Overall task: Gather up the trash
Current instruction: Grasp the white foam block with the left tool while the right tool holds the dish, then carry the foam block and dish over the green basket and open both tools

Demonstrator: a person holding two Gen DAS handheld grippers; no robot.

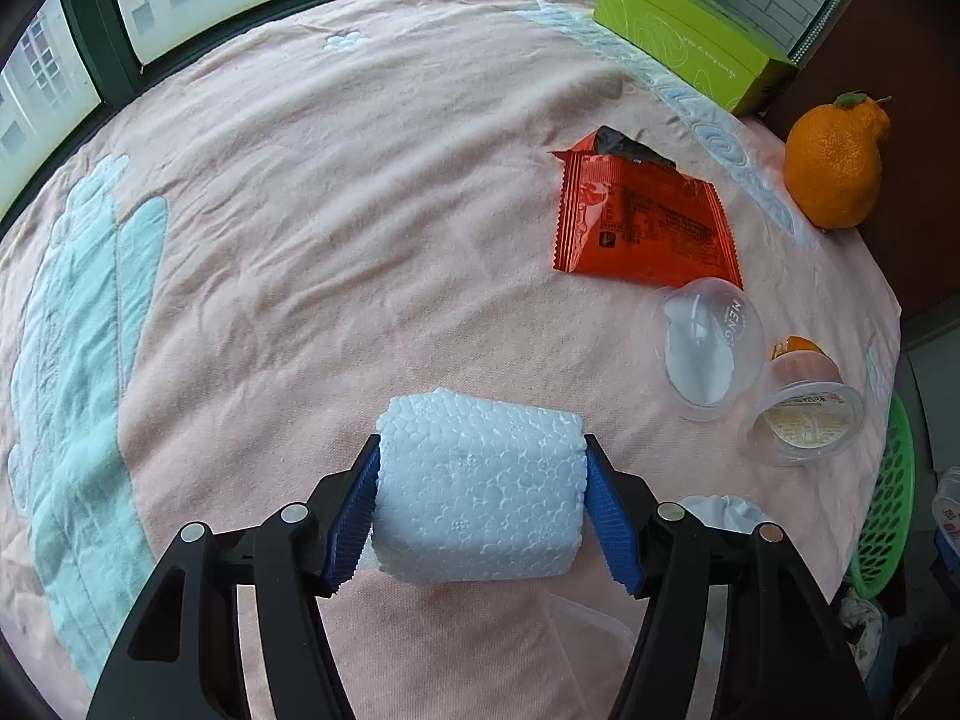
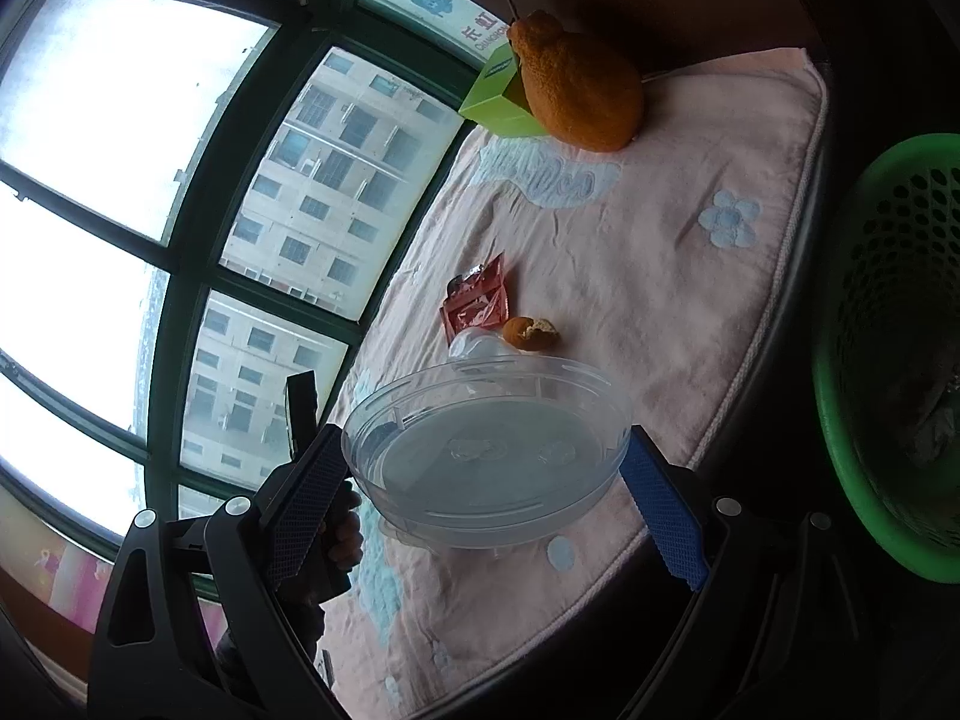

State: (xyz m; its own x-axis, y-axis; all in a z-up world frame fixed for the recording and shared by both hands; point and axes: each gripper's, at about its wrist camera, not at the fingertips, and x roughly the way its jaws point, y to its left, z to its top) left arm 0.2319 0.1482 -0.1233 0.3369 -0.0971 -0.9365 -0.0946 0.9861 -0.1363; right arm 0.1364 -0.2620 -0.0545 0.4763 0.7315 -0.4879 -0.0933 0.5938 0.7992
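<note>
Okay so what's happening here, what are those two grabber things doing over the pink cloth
A person is clearing trash off the pink-covered table with two handheld claws. The left claw is shut on a white styrofoam block. The right claw grips a clear round plastic lid, with the green mesh basket off to its right. A red foil wrapper, a clear plastic dome cup and a small jelly cup lie on the cloth.

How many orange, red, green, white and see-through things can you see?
Orange: 2, whole fruit, peel
Red: 1, wrapper
Green: 2, box, basket
White: 1, foam block
See-through: 3, lid, cup, bowl
Total: 9
</note>
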